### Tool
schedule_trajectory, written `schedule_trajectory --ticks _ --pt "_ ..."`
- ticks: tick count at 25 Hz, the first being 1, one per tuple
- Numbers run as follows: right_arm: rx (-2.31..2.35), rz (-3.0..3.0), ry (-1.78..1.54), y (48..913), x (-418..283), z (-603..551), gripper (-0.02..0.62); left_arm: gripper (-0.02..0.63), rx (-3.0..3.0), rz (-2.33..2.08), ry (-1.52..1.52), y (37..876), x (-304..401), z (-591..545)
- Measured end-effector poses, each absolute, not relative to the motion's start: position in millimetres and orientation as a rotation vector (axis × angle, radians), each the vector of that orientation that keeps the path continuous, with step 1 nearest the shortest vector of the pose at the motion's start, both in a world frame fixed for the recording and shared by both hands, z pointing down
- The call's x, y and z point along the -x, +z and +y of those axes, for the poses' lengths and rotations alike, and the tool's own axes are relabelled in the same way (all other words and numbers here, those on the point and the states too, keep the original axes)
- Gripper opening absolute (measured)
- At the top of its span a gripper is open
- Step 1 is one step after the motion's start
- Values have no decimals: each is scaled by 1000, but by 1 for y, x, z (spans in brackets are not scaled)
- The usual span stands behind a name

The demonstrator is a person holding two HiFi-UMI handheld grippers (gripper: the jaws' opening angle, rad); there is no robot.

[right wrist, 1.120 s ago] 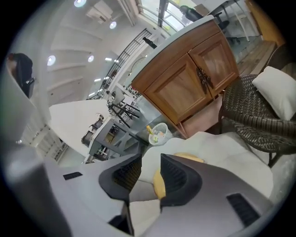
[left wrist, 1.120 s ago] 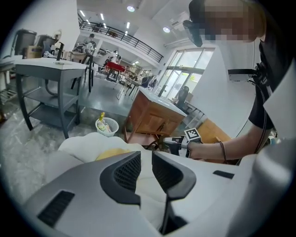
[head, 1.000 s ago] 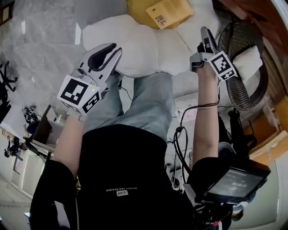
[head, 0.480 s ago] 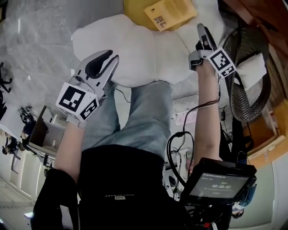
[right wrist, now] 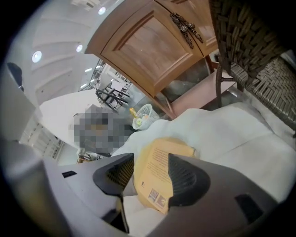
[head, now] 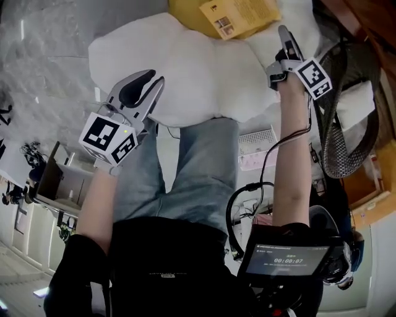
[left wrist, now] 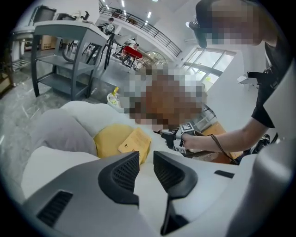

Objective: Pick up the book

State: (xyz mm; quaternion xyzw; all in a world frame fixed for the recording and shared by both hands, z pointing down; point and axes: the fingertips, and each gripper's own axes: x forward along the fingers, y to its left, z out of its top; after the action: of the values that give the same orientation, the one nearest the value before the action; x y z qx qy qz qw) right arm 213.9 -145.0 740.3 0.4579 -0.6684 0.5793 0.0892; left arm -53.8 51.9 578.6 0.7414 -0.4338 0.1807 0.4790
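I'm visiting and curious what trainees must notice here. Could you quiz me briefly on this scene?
1. True or false: the book lies on a yellow cushion.
2. Which is nearer the book: A, the left gripper, or B, the right gripper?
3. What does either gripper hold?
Key: 1 true. 2 B. 3 Nothing; the right gripper's jaws are opening, with the book beyond them untouched.

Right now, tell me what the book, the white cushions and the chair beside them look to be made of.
Book: paper, with a matte yellow card cover carrying print, so likely a paperback.
White cushions: soft fabric, puffy and creased, probably stuffed.
Chair: dark woven wicker or rattan; the weave shows plainly.
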Motion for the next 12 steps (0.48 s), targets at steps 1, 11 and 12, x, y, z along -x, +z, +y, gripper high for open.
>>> schedule_trajectory --ticks 1,11,12 --pt "-1363 -1982 1735 744 -214 -145 225 87 -1804 -1064 439 581 54 54" --pt "-1364 -1889 1826 788 -212 -156 249 103 -1773 -1079 426 600 58 59" --pt "-1374 -1878 1834 792 -213 -157 251 106 -1770 -1076 429 601 58 60"
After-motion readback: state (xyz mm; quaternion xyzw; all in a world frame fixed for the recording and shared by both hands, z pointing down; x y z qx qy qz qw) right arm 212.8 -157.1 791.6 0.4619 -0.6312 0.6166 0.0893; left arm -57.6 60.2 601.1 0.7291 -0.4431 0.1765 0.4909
